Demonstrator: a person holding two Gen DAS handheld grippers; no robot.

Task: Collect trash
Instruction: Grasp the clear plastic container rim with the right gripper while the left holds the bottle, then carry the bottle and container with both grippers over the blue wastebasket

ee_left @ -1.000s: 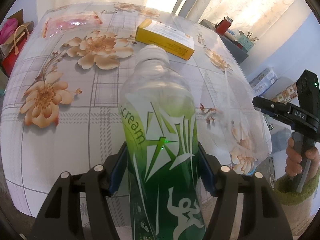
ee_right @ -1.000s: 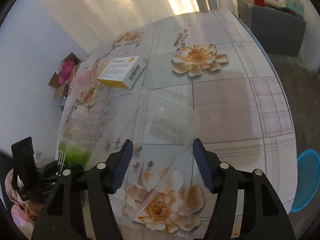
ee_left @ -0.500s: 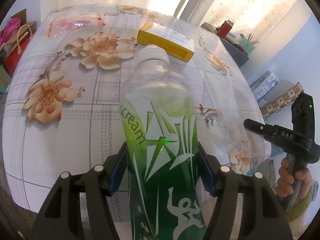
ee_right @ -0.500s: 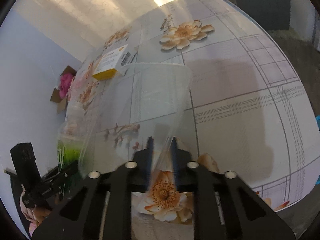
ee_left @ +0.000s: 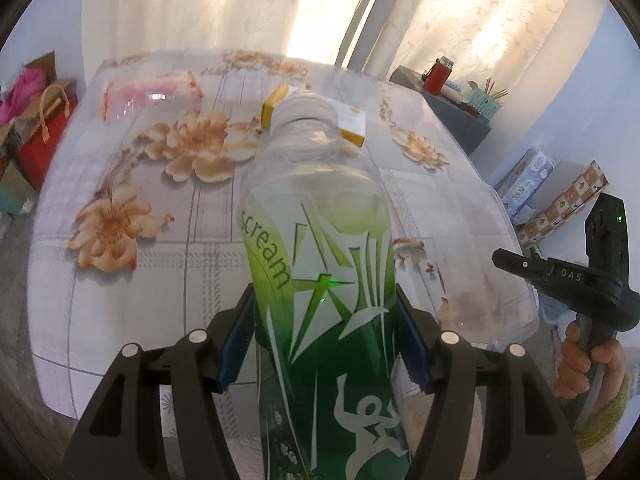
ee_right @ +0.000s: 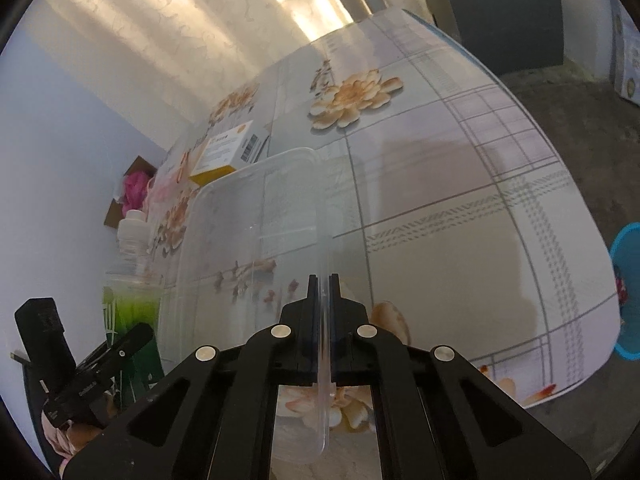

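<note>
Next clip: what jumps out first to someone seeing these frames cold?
The green-labelled plastic bottle fills the left wrist view, clamped between the left gripper fingers above the floral tablecloth. In the right wrist view, the right gripper pinches the rim of a clear plastic container. Farther back on the table lies a yellow box.

"scream" on bottle (ee_left: 320,272); "das" on gripper (ee_left: 576,280)

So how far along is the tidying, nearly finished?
Partway, it seems. In hand: the left gripper clamps the green bottle, and the right gripper pinches the clear plastic container. Left on the table: the yellow box and a pinkish wrapper.
</note>
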